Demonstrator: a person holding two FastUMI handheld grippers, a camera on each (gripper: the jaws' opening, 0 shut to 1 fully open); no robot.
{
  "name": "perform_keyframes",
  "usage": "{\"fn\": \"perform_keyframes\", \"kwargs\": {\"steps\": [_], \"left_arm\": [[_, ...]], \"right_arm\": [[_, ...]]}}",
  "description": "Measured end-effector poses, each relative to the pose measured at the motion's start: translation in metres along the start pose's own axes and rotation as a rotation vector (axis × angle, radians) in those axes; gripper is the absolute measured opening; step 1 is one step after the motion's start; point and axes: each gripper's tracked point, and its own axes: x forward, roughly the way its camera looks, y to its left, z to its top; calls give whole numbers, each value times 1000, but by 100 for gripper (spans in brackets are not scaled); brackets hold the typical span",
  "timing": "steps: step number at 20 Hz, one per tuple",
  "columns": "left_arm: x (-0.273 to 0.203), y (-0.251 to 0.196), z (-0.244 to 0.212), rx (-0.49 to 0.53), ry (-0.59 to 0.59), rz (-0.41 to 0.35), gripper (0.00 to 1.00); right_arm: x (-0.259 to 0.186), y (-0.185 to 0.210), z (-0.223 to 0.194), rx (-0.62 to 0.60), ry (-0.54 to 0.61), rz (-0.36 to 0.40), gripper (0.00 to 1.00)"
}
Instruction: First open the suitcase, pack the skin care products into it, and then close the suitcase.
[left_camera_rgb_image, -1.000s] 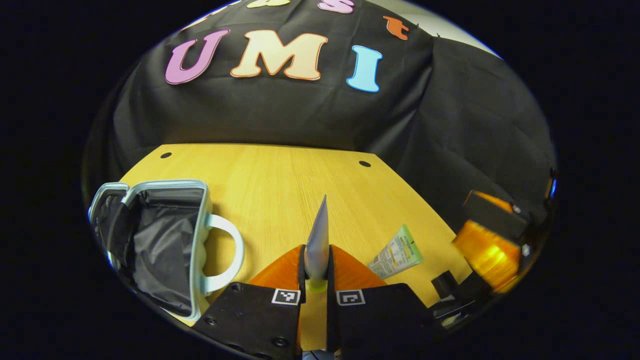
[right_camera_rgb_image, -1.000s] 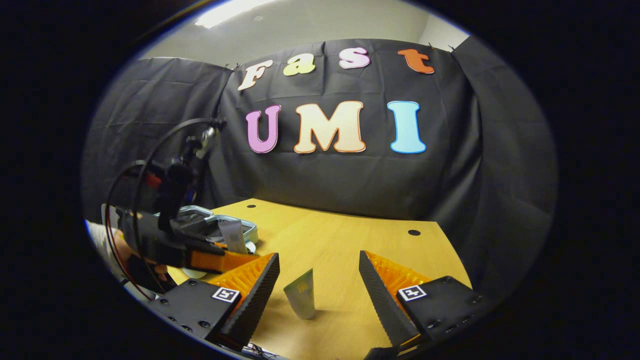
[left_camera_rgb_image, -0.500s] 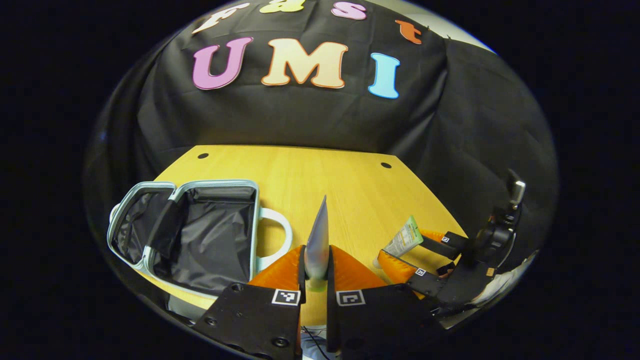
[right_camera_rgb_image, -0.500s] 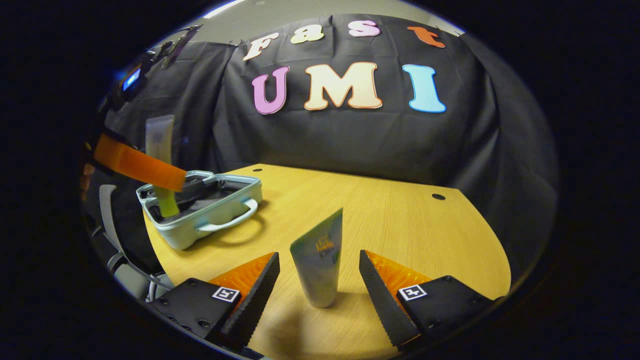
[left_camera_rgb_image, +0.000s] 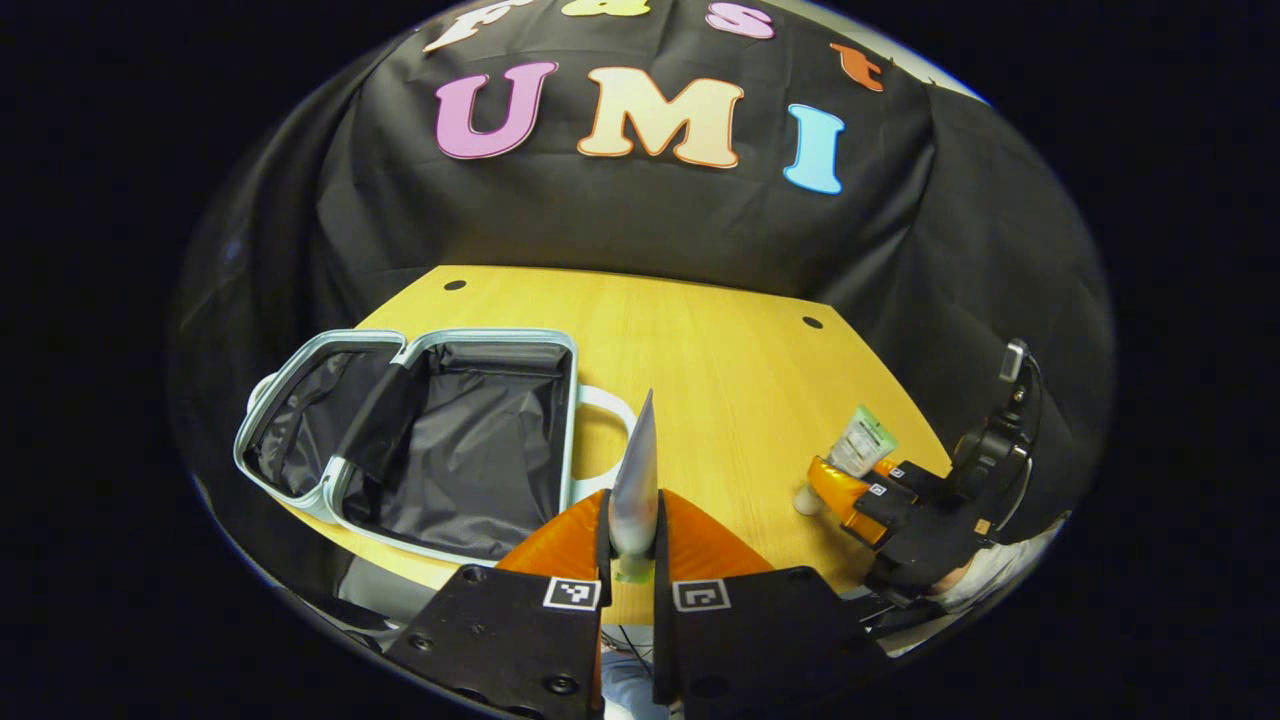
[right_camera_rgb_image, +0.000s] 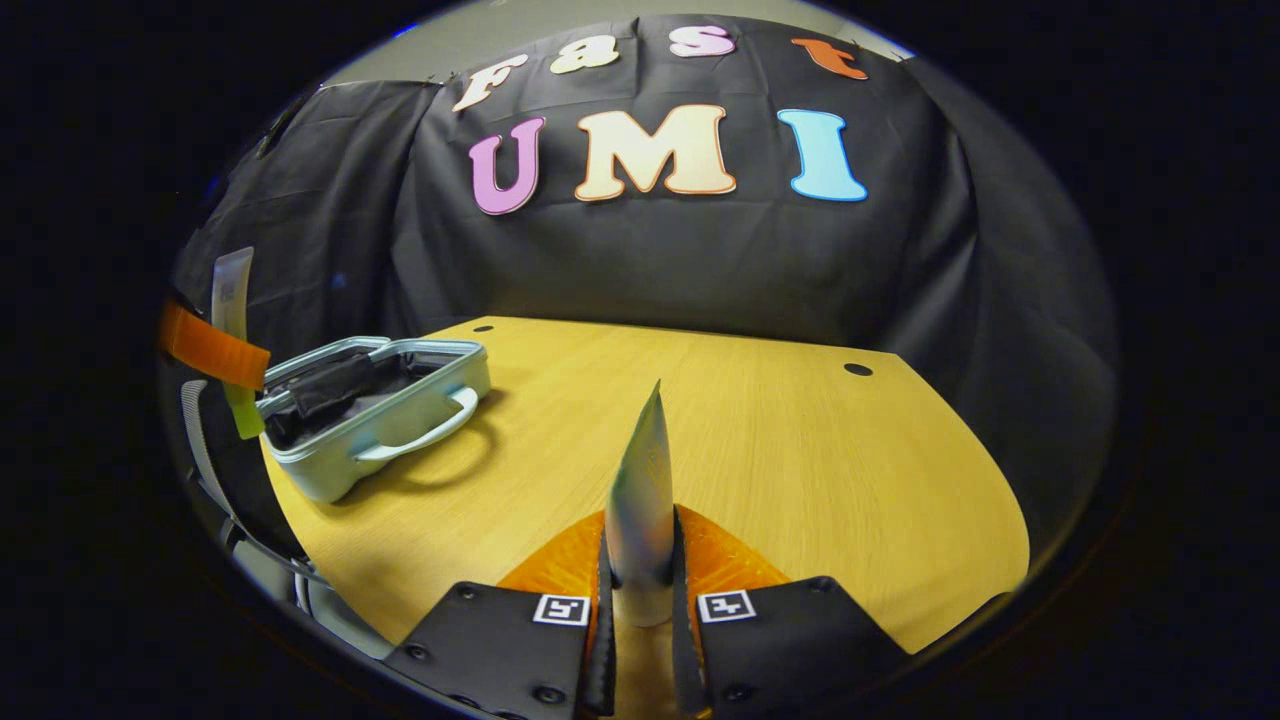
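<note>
Since half a second ago, we are finding our right gripper (right_camera_rgb_image: 640, 600) closed on the soft white-and-green plastic tube (right_camera_rgb_image: 640, 500) that stood between its then-open fingers, and the left gripper view is now looking further over the pale blue hard-shell suitcase (left_camera_rgb_image: 420, 440). That suitcase is lying open on the yellow wooden table (right_camera_rgb_image: 780, 450), its black fabric lining bare, with nothing packed yet as far as we can see.

Our left gripper (left_camera_rgb_image: 632, 580) is clamping a second, grey-white tube (left_camera_rgb_image: 637, 480), both fingers pressed near its cap end, crimped tail pointing forward, beside the suitcase handle.

We are judging both tubes light, squashy and a little slick: the flat tail bends and would slip, so the firmer shoulder just above the cap is the place to hold, with modest pressure so nothing squeezes out. They are likely to flop sideways when released, so we are favouring laying them low into the lining.
</note>
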Motion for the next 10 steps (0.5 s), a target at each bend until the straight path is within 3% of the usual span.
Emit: {"fn": "perform_keyframes", "kwargs": {"steps": [2, 3, 10], "left_arm": [[1, 11, 6, -4, -7, 18, 12], [1, 21, 7, 3, -1, 31, 12], [18, 106, 11, 42, 106, 71, 12]], "right_arm": [[-8, 12, 11, 60, 26, 56, 25], [-13, 16, 24, 67, 6, 65, 22], [-24, 79, 88, 74, -46, 94, 24]]}}
